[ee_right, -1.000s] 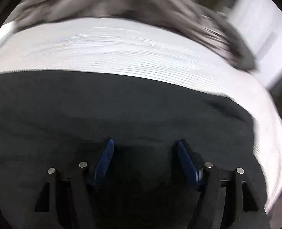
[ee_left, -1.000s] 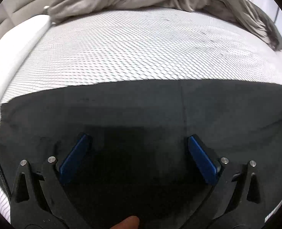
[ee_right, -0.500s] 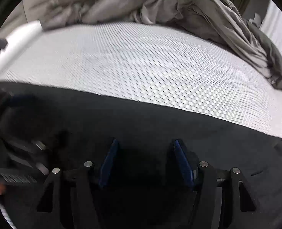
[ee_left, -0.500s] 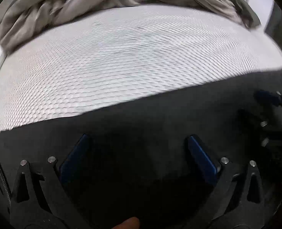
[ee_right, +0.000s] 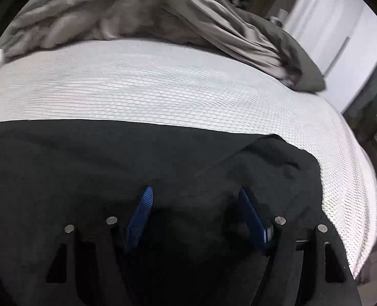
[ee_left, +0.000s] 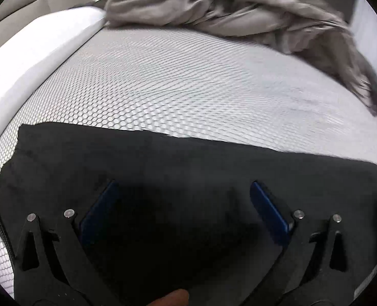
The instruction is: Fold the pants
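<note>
Black pants (ee_left: 188,158) lie flat across the near part of a white mesh-patterned mattress (ee_left: 188,76). Their left end shows in the left wrist view. My left gripper (ee_left: 183,183) hangs just above the cloth, jaws wide and open, with nothing pinched between its blue pads (ee_left: 99,209). In the right wrist view the pants (ee_right: 111,153) end at the right in a rumpled fold (ee_right: 277,158). My right gripper (ee_right: 195,190) hovers over that end, jaws opening, with only flat cloth below them. A person's fingertip (ee_left: 173,298) shows at the bottom edge.
A crumpled grey duvet (ee_left: 239,7) is heaped along the far side of the mattress and also fills the top of the right wrist view (ee_right: 162,17). A white padded edge (ee_left: 35,51) runs along the left. The mattress drops off at the right edge (ee_right: 362,191).
Both views swung apart: the left view turned back to the pants' left end and the right gripper left its edge. The right view shifted to the right end, jaws slightly wider.
</note>
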The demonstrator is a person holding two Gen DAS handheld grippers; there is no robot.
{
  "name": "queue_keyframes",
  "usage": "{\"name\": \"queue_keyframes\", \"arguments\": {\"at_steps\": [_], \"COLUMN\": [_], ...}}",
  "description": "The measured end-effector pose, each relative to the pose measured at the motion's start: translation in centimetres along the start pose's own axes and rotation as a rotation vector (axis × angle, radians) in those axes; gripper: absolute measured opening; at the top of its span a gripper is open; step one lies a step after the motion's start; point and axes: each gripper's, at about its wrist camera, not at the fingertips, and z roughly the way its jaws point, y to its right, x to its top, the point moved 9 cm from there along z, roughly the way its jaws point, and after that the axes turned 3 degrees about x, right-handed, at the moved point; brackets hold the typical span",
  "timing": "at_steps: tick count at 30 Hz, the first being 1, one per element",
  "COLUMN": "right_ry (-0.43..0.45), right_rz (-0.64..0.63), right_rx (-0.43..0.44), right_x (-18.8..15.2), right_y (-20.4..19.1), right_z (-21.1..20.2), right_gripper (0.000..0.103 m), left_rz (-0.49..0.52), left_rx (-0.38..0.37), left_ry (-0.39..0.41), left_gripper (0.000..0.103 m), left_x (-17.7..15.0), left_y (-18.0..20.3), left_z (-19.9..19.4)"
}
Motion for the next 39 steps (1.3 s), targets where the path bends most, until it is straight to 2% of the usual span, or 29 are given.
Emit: {"name": "queue_keyframes", "arguments": {"at_steps": [4,5,6,7,9,11,13,14,16,17,18,19,20,21,23,25,29,31,32,34,36,37,39], "right_ry": [0.019,0.015,0.008,-0.003,-0.039,-0.052,-0.06,-0.07,-0.078,-0.081,-0.083,-0.082,-0.08,-0.077,-0.071,-0.07,-0.075,-0.07,-0.069,-0.068,-0.068,-0.066,-0.066], "right_rz": [-0.093,-0.122,-0.144,-0.173,-0.267,-0.355,-0.333,-0.303,-0.239,-0.209,-0.191,-0.188,-0.201,-0.22,-0.247,-0.254,-0.239,-0.245,-0.248,-0.25,-0.246,-0.246,-0.249], "right_rx": [0.189,0.243,0.288,0.332,0.357,0.288,0.261,0.238,0.214,0.227,0.241,0.242,0.234,0.229,0.224,0.227,0.24,0.229,0.226,0.227,0.231,0.234,0.248], "right_x": [0.4,-0.1,-0.6,-1.0,-2.6,-3.9,-4.3,-4.4,-4.6,-4.7,-4.7,-4.7,-4.6,-4.5,-4.6,-4.2,-3.9,-4.2,-4.2,-4.4,-4.3,-4.4,-4.5], "right_y": [-8.0,-10.0,-11.9,-14.0,-17.3,-17.5,-15.7,-14.3,-11.8,-11.1,-11.0,-11.2,-11.4,-11.7,-12.6,-12.8,-12.6,-12.5,-12.7,-13.3,-13.0,-12.9,-12.3], "right_z": [-1.7,-2.2,-2.4,-2.6,-2.7,-2.3,-2.0,-1.8,-1.4,-1.4,-1.6,-1.7,-1.7,-1.7,-1.9,-1.8,-1.8,-2.1,-2.2,-2.4,-2.2,-2.2,-2.2], "right_gripper": [0.071,0.071,0.071,0.071,0.071,0.071,0.073,0.075,0.077,0.077,0.077,0.077,0.077,0.077,0.078,0.078,0.078,0.078,0.078,0.079,0.079,0.079,0.079], "left_rz": [0.129,0.179,0.223,0.301,0.369,0.338,0.287,0.256,0.15,0.066,0.007,-0.051,-0.099,-0.113,-0.065,-0.049,-0.153,-0.151,-0.131,-0.103,-0.083,-0.108,-0.154], "left_rx": [-0.107,-0.123,-0.124,-0.106,-0.063,-0.093,-0.085,-0.109,-0.205,-0.268,-0.283,-0.27,-0.207,-0.09,0.104,0.209,0.198,0.133,0.067,0.041,0.143,0.196,0.249], "left_ry": [0.049,0.04,0.018,-0.013,-0.024,-0.02,-0.017,-0.016,-0.007,0.034,0.067,0.094,0.105,0.096,0.044,0.017,0.06,0.095,0.107,0.086,-0.01,-0.027,-0.008], "left_gripper": [0.102,0.101,0.099,0.09,0.088,0.083,0.062,0.059,0.057,0.057,0.057,0.057,0.057,0.057,0.056,0.044,0.04,0.041,0.043,0.058,0.058,0.058,0.058], "left_x": [-1.6,-3.4,-4.7,-6.0,-7.5,-7.6,-7.7,-8.4,-8.3,-7.4,-6.9,-6.4,-5.6,-5.5,-6.5,-6.8,-5.8,-3.9,-2.6,-2.3,-2.3,-2.4,-2.2], "left_y": [4.0,5.5,6.6,7.4,7.1,5.1,1.7,-0.2,-2.8,-4.6,-6.1,-7.8,-10.0,-11.9,-14.4,-16.0,-16.4,-15.7,-14.7,-13.5,-13.8,-14.3,-14.9], "left_z": [-2.6,-2.9,-2.9,-2.2,-1.6,-2.3,-3.4,-4.5,-6.0,-7.0,-7.6,-8.0,-7.3,-6.4,-4.5,-3.0,-4.6,-4.6,-4.1,-3.3,0.0,1.0,0.7]}}
